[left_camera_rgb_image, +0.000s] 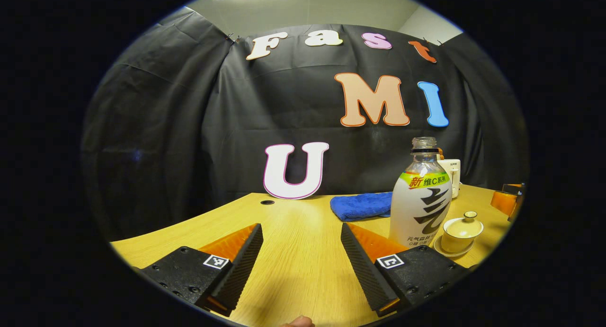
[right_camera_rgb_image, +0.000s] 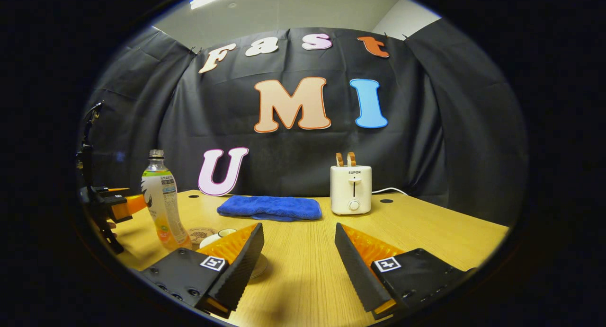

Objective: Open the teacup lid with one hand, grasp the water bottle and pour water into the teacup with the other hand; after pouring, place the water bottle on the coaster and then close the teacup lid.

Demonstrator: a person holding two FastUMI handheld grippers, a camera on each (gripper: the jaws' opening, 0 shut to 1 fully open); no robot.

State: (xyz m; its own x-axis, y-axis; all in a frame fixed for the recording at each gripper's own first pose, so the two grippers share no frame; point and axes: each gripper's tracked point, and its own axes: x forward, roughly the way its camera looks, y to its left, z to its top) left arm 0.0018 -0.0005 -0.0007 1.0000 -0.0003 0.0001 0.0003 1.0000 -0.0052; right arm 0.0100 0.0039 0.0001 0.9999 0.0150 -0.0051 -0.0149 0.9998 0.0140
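progress: pretty much at the start as far as we can judge. nothing's lifted, nothing's poured, every step of the task is still ahead of us.

left gripper [left_camera_rgb_image: 301, 251]: fingers spread wide apart, nothing between them, hovering low over the worktop [left_camera_rgb_image: 293, 223] with the bottle off to its right.

right gripper [right_camera_rgb_image: 298, 251]: fingers wide apart too, holding nothing. the cup is partly tucked behind its left finger in the right gripper view.

water bottle [left_camera_rgb_image: 421, 199]: standing upright on the worktop, no cap on the neck as far as we can see. label wraps most of it so the level is hard to read; in the right gripper view the water bottle [right_camera_rgb_image: 163, 204] shows a pale yellowish band near the bottom, so we'd guess there's liquid in there.

teacup [left_camera_rgb_image: 459, 234]: small cream one on its saucer, just right of the bottle in the left gripper view.

teacup lid [left_camera_rgb_image: 466, 225]: still on, knob up, so we can't tell what's inside.

coaster [right_camera_rgb_image: 201, 234]: round brownish one lying flat beside the bottle's base, nothing on it.

what's left: lid off with one hand, grab the bottle with the other, pour, park the bottle on the coaster, lid back on.

other stuff: blue towel [right_camera_rgb_image: 270, 207] and a white toaster [right_camera_rgb_image: 351, 190] further back, well away from the action.
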